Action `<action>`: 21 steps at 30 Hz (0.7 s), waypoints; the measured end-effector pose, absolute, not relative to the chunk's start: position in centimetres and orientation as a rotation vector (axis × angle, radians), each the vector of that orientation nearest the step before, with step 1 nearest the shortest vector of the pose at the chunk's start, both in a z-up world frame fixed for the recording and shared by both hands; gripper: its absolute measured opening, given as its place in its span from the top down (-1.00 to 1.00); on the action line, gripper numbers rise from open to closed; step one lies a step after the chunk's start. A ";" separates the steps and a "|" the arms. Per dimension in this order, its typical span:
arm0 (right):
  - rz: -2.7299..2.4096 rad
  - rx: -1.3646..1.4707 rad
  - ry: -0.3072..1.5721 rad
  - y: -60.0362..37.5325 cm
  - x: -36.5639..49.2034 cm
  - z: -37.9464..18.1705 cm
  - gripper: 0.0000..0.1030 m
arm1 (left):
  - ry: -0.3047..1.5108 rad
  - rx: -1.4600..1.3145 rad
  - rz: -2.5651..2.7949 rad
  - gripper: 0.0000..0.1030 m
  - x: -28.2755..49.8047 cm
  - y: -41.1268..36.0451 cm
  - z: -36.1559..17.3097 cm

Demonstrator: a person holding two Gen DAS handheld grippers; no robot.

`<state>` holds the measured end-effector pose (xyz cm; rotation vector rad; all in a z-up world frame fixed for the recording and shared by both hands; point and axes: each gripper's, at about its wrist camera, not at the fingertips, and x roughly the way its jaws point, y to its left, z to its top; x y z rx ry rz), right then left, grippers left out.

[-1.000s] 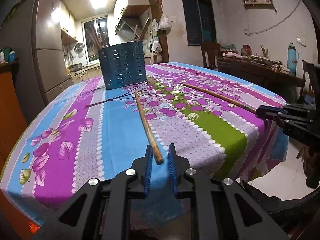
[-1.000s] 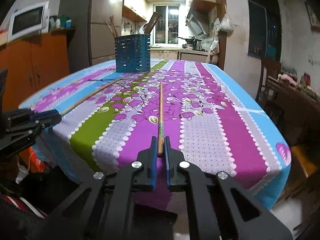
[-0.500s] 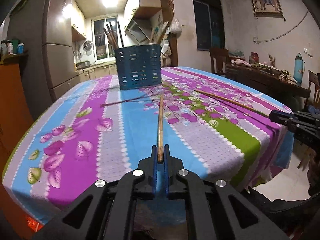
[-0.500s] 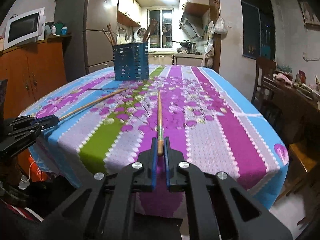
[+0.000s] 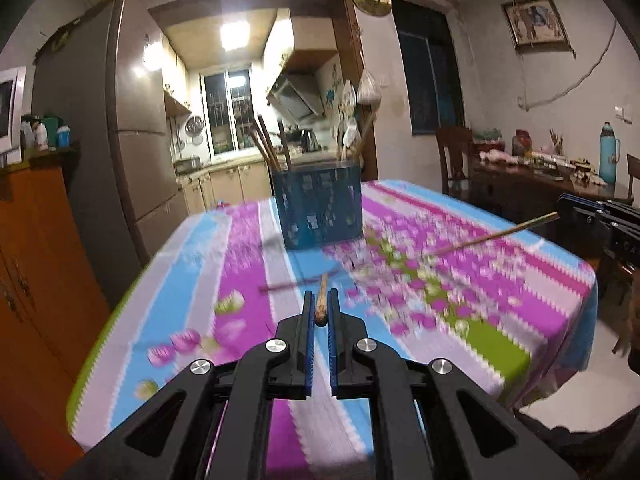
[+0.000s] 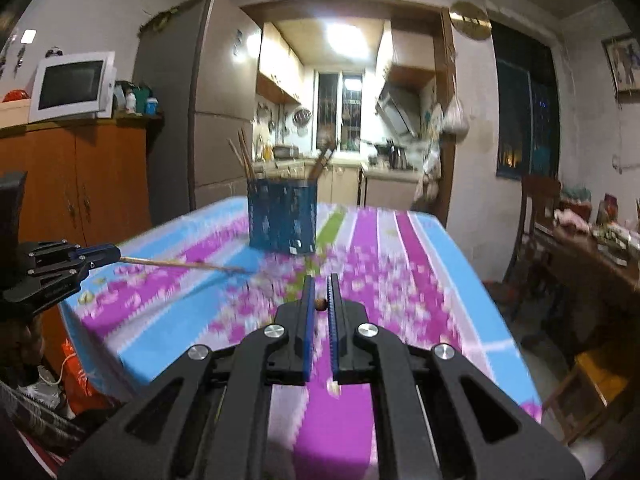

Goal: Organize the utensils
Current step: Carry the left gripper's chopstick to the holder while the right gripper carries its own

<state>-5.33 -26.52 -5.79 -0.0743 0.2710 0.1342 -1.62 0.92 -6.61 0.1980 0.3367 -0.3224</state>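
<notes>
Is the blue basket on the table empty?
No, several wooden sticks stand up out of the blue basket on the table.

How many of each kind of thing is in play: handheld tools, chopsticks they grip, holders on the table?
Tools: 2, left tool and right tool.
Gripped chopsticks: 2, left chopstick and right chopstick.
Holders: 1, blue holder.
Total: 5. Sticks inside it are too blurred to count.
</notes>
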 end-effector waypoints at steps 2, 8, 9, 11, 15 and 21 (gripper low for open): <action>0.145 -0.084 0.249 -26.3 -4.8 -4.9 0.91 | 0.312 0.194 -0.326 0.86 -1.4 1.3 -5.0; 0.183 -0.139 0.189 -25.1 -2.6 -2.0 0.91 | 0.261 0.186 -0.331 0.86 -0.3 1.8 -1.5; 0.188 -0.144 0.185 -25.0 -2.2 -1.7 0.91 | 0.260 0.184 -0.334 0.86 -0.1 1.9 -1.2; 0.194 -0.152 0.178 -24.6 -1.6 -1.0 0.91 | 0.259 0.176 -0.345 0.86 0.5 2.0 -0.3; 0.216 -0.160 0.167 -24.0 -0.2 0.5 0.91 | 0.268 0.172 -0.346 0.86 1.5 1.9 1.0; 0.252 -0.209 0.146 -22.0 1.0 2.5 0.91 | 0.269 0.178 -0.339 0.86 2.6 1.5 2.6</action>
